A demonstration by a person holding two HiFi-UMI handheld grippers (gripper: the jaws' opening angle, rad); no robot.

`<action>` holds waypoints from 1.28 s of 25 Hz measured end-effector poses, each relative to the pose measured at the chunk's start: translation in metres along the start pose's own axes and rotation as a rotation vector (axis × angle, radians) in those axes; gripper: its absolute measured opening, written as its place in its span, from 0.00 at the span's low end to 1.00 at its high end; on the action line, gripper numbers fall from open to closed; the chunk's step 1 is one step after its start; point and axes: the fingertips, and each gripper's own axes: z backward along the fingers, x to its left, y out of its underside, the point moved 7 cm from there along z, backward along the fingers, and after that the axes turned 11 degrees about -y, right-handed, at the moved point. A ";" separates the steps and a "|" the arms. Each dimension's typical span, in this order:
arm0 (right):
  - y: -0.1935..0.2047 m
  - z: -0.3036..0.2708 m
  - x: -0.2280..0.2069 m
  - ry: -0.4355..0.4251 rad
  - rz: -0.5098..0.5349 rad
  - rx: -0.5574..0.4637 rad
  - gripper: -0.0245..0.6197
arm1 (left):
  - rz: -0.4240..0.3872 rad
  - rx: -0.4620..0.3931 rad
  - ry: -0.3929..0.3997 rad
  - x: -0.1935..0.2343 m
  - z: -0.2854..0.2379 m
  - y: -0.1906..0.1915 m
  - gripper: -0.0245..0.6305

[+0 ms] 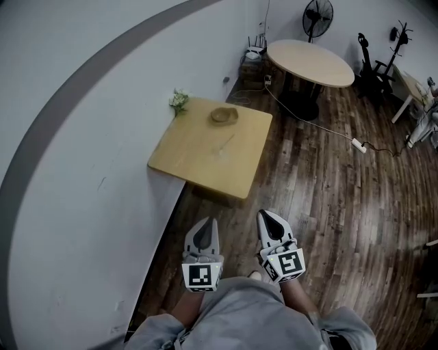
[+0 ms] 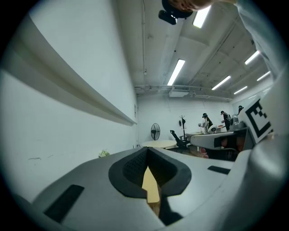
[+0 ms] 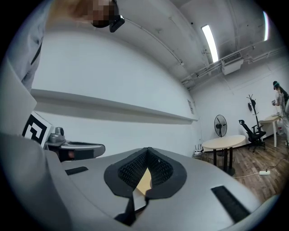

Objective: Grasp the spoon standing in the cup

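A square light-wood table (image 1: 205,154) stands on the dark plank floor (image 1: 328,205), with one side against the white wall (image 1: 82,137). Near its far edge sits a low round brownish vessel (image 1: 224,115), possibly a cup, too small to make out further. A small sprig of pale flowers (image 1: 178,101) sits at its far left corner.

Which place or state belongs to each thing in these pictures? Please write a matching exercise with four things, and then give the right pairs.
Things:
1. plant
2. fan
3. power strip
4. right gripper

Places or states:
A. lying on the wooden floor
B. jaws shut, nothing between them
C. at the far left corner of the square table, by the wall
D. behind the round table

Pairs: 1-C; 2-D; 3-A; 4-B
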 end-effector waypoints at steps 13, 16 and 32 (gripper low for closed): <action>0.002 0.023 -0.027 -0.031 -0.012 0.027 0.04 | 0.002 0.039 -0.033 -0.034 0.001 0.000 0.04; 0.004 0.026 -0.031 -0.049 -0.018 0.034 0.04 | 0.001 0.052 -0.054 -0.040 0.004 0.006 0.04; 0.010 -0.038 -0.066 -0.007 -0.014 0.048 0.04 | 0.007 0.030 -0.045 -0.008 -0.061 0.012 0.04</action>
